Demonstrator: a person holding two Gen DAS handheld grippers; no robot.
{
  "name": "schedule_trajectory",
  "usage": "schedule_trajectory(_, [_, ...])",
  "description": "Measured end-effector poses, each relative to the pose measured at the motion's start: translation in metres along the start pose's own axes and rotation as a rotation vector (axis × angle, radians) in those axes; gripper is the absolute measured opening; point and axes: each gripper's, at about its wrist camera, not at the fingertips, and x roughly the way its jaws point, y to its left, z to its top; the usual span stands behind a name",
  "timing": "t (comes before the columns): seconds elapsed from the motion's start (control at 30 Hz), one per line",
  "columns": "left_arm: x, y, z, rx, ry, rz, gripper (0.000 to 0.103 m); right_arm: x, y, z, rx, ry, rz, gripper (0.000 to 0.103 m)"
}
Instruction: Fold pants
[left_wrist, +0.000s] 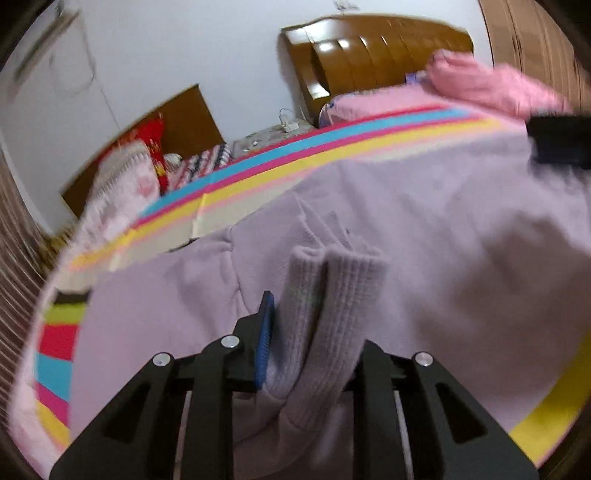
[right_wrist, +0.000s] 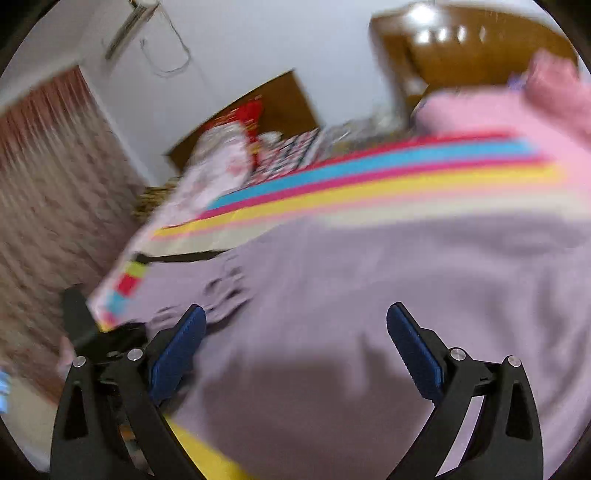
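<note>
Lilac sweatpants (left_wrist: 424, 236) lie spread on a bed with a rainbow-striped sheet (left_wrist: 332, 147). My left gripper (left_wrist: 314, 317) is shut on the pants' ribbed cuffs (left_wrist: 332, 295), which stand bunched between its blue pads. The right gripper shows as a dark shape at the right edge of the left wrist view (left_wrist: 557, 140). In the right wrist view my right gripper (right_wrist: 295, 332) is open and empty, just above the lilac pants (right_wrist: 369, 295). The left gripper (right_wrist: 85, 325) is a dark blur at the pants' left end.
A pink blanket (left_wrist: 491, 85) and a pillow (left_wrist: 354, 103) lie at the bed's head by the wooden headboard (left_wrist: 369, 48). A bedside table (left_wrist: 266, 136) and a second bed with a floral quilt (left_wrist: 122, 184) stand to the left. A curtain (right_wrist: 55, 184) hangs at left.
</note>
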Motion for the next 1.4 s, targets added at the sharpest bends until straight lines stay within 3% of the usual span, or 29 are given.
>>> schedule_trajectory(0.07, [-0.011,0.009,-0.004,-0.030,-0.029,-0.069,0.035,0.017,-0.002,0.002,0.089,0.055,0.114,0.096])
schedule_trajectory(0.1, [-0.017,0.014,-0.010,-0.062,-0.031,-0.178,0.075,0.027,-0.002,0.001,0.133,0.082,0.152,0.096])
schedule_trajectory(0.13, [-0.022,0.020,-0.014,-0.101,-0.026,-0.315,0.101,0.037,-0.003,-0.002,0.187,0.125,0.186,0.096])
schedule_trajectory(0.23, [-0.045,0.044,-0.022,-0.228,-0.082,-0.618,0.101,0.060,0.004,-0.007,0.221,0.221,0.214,0.096])
schedule_trajectory(0.27, [-0.055,0.059,-0.030,-0.280,-0.112,-0.675,0.101,0.063,0.011,-0.010,0.196,0.239,0.213,0.096])
schedule_trajectory(0.33, [-0.070,0.087,-0.048,-0.373,-0.163,-0.634,0.101,0.068,0.028,-0.013,0.151,0.281,0.211,0.096])
schedule_trajectory(0.4, [-0.075,0.124,-0.064,-0.478,-0.186,-0.528,0.101,0.074,0.040,-0.013,0.115,0.313,0.198,0.091])
schedule_trajectory(0.5, [-0.073,0.176,-0.088,-0.618,-0.147,-0.249,0.101,0.086,0.054,-0.022,0.069,0.380,0.156,0.082])
schedule_trajectory(0.57, [-0.067,0.199,-0.100,-0.652,-0.094,-0.127,0.101,0.097,0.067,-0.027,0.024,0.403,0.146,0.082])
schedule_trajectory(0.67, [-0.051,0.209,-0.118,-0.643,-0.023,-0.081,0.101,0.115,0.084,-0.028,0.032,0.448,0.190,0.080])
schedule_trajectory(0.77, [-0.047,0.203,-0.133,-0.645,-0.020,-0.105,0.101,0.121,0.078,-0.024,0.090,0.422,0.197,0.071])
schedule_trajectory(0.83, [-0.053,0.194,-0.133,-0.630,-0.023,-0.115,0.101,0.125,0.064,-0.018,0.172,0.398,0.194,0.051])
schedule_trajectory(0.87, [-0.054,0.194,-0.134,-0.625,-0.023,-0.117,0.101,0.125,0.060,-0.017,0.180,0.391,0.187,0.030])
schedule_trajectory(0.9, [-0.055,0.189,-0.133,-0.619,-0.017,-0.116,0.101,0.125,0.058,-0.019,0.181,0.385,0.185,0.017])
schedule_trajectory(1.0, [-0.063,0.188,-0.130,-0.612,-0.022,-0.089,0.101,0.110,0.061,-0.021,0.143,0.325,0.215,0.015])
schedule_trajectory(1.13, [-0.085,0.184,-0.116,-0.604,-0.085,-0.073,0.101,0.060,0.105,-0.006,-0.053,0.171,0.193,0.014])
schedule_trajectory(1.2, [-0.094,0.177,-0.109,-0.555,-0.094,-0.051,0.101,0.039,0.111,0.000,-0.090,0.125,0.176,0.014])
schedule_trajectory(1.3, [-0.085,0.164,-0.105,-0.481,-0.044,0.003,0.101,0.031,0.085,-0.006,-0.058,0.150,0.137,0.014])
schedule_trajectory(1.4, [-0.061,0.156,-0.108,-0.467,0.040,0.016,0.101,0.059,0.049,-0.030,0.021,0.243,0.087,0.014])
